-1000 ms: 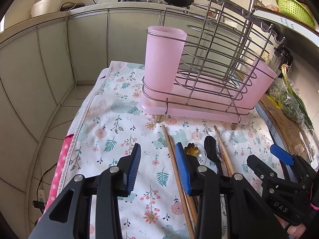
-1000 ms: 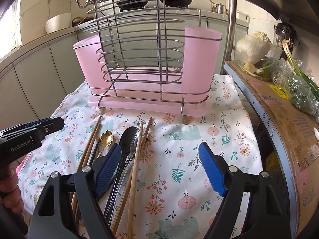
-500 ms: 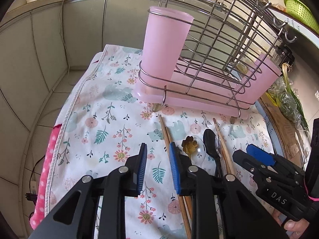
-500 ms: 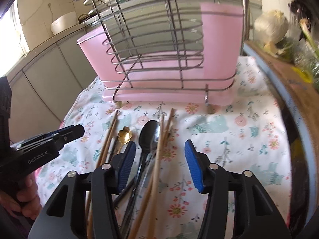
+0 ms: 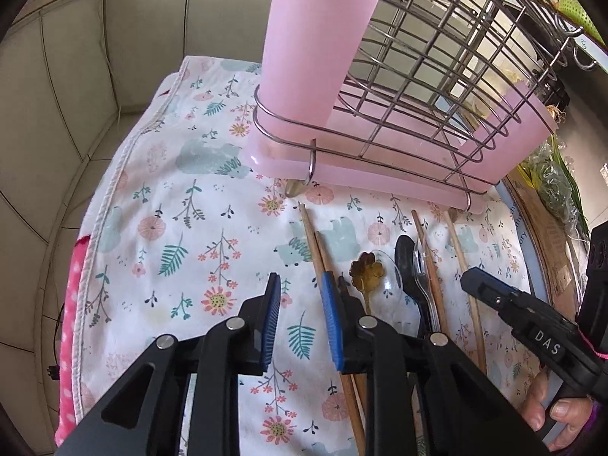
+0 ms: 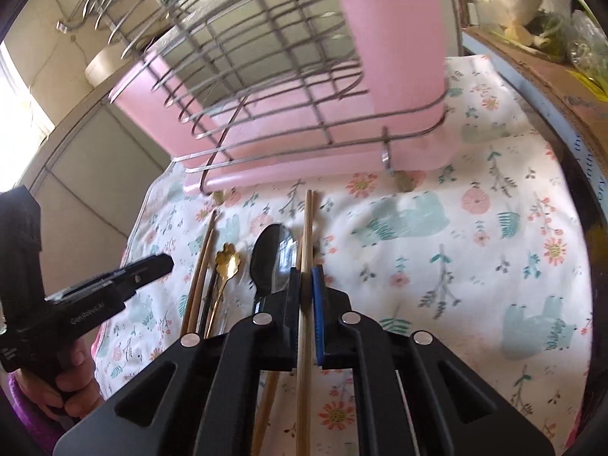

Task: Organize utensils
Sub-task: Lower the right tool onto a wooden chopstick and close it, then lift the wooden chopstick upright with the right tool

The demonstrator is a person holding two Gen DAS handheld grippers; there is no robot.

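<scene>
Several utensils lie side by side on the floral cloth (image 5: 197, 197) in front of a wire rack (image 5: 437, 76) that holds a pink cup (image 5: 315, 38) at each end. From left to right they are a pair of brown chopsticks (image 5: 313, 243), a gold flower spoon (image 5: 366, 269), a black spoon (image 5: 404, 254) and paler chopsticks. My right gripper (image 6: 306, 288) is shut on one pale chopstick (image 6: 308, 228), which runs straight between its blue pads. My left gripper (image 5: 300, 304) hangs low over the cloth, partly open with only cloth between its fingers. The brown pair lies just past its right finger.
A cardboard box (image 6: 539, 76) with bagged greens (image 5: 551, 186) borders the cloth on the right. A pink dotted cloth (image 5: 72, 304) lies at the left edge, with grey cabinet fronts (image 5: 95, 57) beyond. A person's hand (image 6: 72, 376) holds each gripper's handle.
Both grippers came down and forward toward the utensils. The right jaws closed from wide apart onto a pale chopstick. The left jaws narrowed, then held.
</scene>
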